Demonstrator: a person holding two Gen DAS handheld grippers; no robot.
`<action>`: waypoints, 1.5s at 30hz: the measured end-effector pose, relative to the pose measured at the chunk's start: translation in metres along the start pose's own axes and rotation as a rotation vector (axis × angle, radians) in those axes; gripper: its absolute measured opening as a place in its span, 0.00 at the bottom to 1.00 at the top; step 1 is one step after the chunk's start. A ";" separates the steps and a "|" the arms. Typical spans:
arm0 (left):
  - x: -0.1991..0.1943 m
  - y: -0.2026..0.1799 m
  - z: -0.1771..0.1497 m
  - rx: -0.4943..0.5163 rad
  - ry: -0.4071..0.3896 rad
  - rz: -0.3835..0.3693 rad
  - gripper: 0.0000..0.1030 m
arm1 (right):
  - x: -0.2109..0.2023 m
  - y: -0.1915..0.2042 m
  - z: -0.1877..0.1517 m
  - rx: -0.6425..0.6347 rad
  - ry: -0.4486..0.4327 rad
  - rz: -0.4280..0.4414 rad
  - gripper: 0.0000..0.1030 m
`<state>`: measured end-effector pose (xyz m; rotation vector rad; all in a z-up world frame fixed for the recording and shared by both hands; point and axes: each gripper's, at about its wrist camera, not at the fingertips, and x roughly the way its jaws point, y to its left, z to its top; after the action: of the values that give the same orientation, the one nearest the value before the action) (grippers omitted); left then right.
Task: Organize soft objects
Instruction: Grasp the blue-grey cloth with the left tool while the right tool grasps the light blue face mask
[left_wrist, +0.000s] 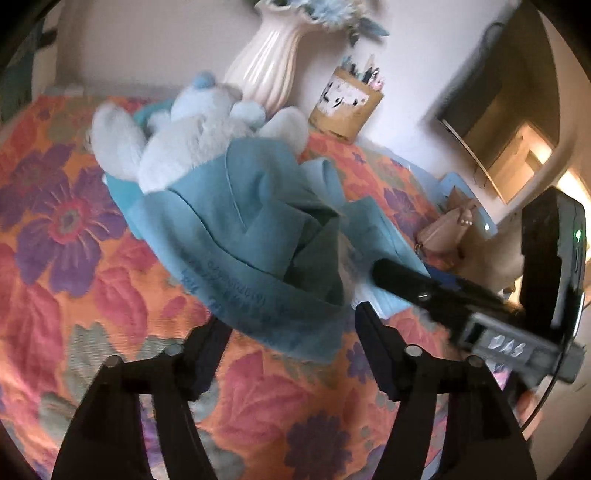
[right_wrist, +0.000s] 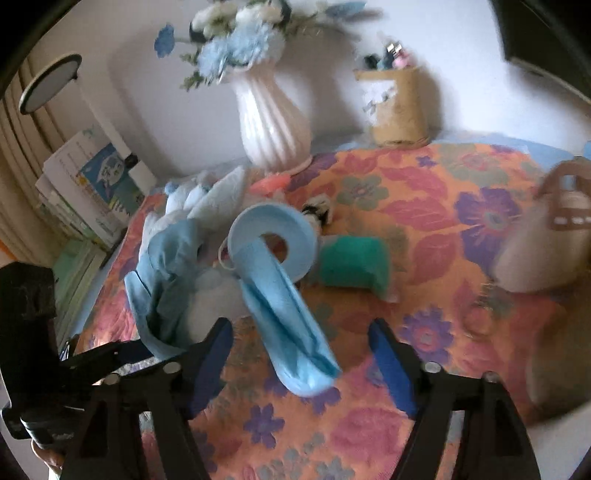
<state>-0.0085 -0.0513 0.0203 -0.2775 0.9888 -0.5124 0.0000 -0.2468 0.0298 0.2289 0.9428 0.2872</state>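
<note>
The left gripper (left_wrist: 291, 325) is sitting at the bottom of its picture with its 2 fingers spread apart. The near edge of the teal cloth (left_wrist: 258, 236) is lying just in front of them, but the pads are not squeezing it. The cloth is bunched in a heap in the middle of that picture. A white and blue stuffed bear (left_wrist: 184, 136) is lying on the far end of the cloth, toward the upper left.

The right gripper (right_wrist: 301, 339) is at the bottom of its picture, and its 2 fingers are spread too. A light blue cloth strip (right_wrist: 284, 310) is hanging between them without being pinched. Behind it, a small green soft thing (right_wrist: 351, 262) is lying on the flowered bedspread (right_wrist: 461, 221).

A white vase (right_wrist: 273, 122) and a pen cup (right_wrist: 399, 107) are standing at the top.

I think both tools are letting the cloth go, so this looks like a putting-down step. Next, they will likely need to line up on a cloth edge and close on it, or go for the bear.
</note>
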 end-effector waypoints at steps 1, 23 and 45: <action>0.002 0.001 0.000 -0.009 0.004 -0.014 0.23 | 0.004 0.003 0.000 -0.010 0.013 0.025 0.30; -0.082 0.040 -0.062 0.171 0.072 0.256 0.31 | -0.052 0.041 -0.054 -0.128 0.009 -0.272 0.14; -0.049 0.051 -0.037 0.170 0.050 0.259 0.91 | -0.047 0.011 -0.075 0.095 0.085 0.143 0.92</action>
<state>-0.0472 0.0177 0.0134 0.0167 1.0059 -0.3652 -0.0891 -0.2476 0.0264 0.3747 1.0276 0.3865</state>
